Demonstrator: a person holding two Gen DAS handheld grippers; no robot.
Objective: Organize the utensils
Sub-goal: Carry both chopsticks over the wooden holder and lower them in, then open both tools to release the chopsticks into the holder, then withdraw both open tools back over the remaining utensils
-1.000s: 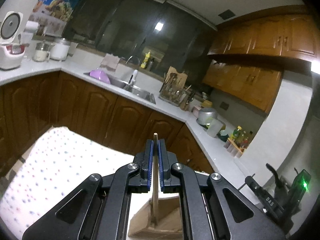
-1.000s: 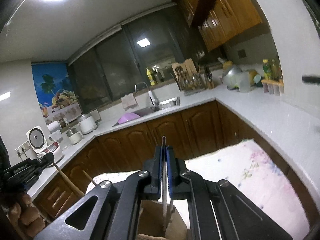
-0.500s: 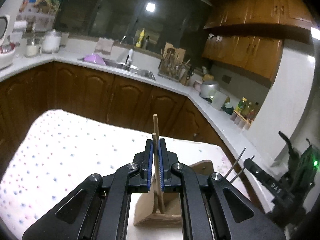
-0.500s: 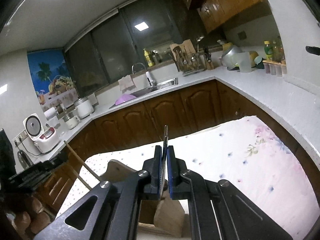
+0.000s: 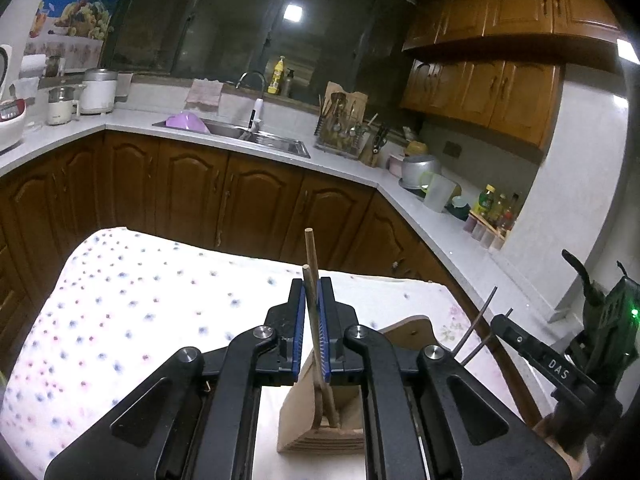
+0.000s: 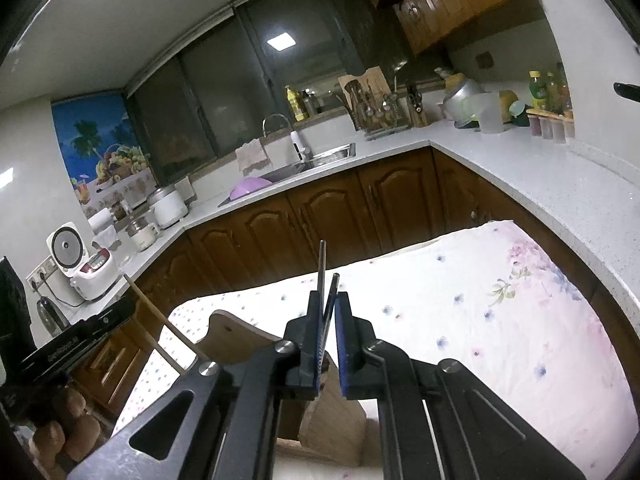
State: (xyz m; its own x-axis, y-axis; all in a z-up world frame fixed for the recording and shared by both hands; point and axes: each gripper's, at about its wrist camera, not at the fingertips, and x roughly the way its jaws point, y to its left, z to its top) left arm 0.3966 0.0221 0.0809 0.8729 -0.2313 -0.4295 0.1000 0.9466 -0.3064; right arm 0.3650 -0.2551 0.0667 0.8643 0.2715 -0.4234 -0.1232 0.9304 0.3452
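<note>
My left gripper (image 5: 312, 284) is shut on a pair of wooden chopsticks (image 5: 311, 256) that stand almost upright. Their lower ends rest inside a wooden utensil holder (image 5: 296, 428) on the table just below the fingers. My right gripper (image 6: 327, 298) is shut on two thin metal chopsticks (image 6: 322, 264), whose tips splay slightly apart above the pads. They reach down into the same wooden holder (image 6: 240, 338). The two grippers stand side by side over the holder. The right one's metal chopsticks (image 5: 478, 326) show at the edge of the left wrist view.
The table carries a white floral cloth (image 5: 140, 300) (image 6: 480, 320). Behind it, brown cabinets (image 5: 192, 192) run under a white counter with a sink (image 5: 256, 140), a utensil rack (image 5: 344, 128), pots and bottles. A rice cooker (image 6: 76, 256) sits at the left. A hand (image 6: 60, 424) holds the left gripper.
Both grippers have come down toward the table with their chopsticks. The lower ends now sit in the wooden holder, and each pair has splayed a little between the pads.
</note>
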